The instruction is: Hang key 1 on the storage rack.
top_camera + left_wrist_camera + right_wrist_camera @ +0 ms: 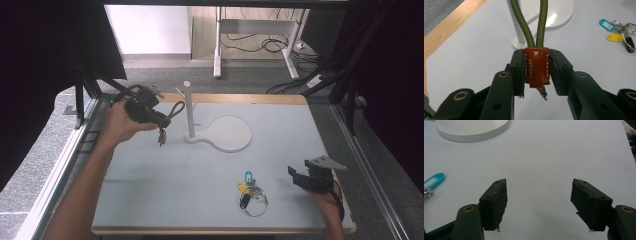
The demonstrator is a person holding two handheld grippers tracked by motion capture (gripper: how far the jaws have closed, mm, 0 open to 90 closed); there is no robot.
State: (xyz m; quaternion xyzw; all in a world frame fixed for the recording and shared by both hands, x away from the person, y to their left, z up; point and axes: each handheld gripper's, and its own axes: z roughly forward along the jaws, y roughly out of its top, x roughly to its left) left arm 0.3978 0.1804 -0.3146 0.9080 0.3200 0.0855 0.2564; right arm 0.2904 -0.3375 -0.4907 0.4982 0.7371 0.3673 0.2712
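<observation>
Left gripper clamped on lanyard tab by stand; right gripper open near key bunch.

High view: left gripper [150, 114] raised over far-left worktop [150, 175], just left of white stand [189, 107] post, olive cord lanyard [175, 109] looping toward post, small clip dangling below. Stand's round base [231, 134] mid-worktop. Right gripper [306, 176] low at near-right, key bunch [251, 194] with blue, yellow, black tags just left of it, apart. Left gripper view: fingers [517, 72] pressed on both sides of brown leather tab [536, 66], two olive cord strands rising from it, metal clip below tab, stand post behind, keys far right. Right gripper view: fingers [495, 203] wide apart, bare worktop between, blue key tag [434, 180] at left edge, stand base top left.
</observation>
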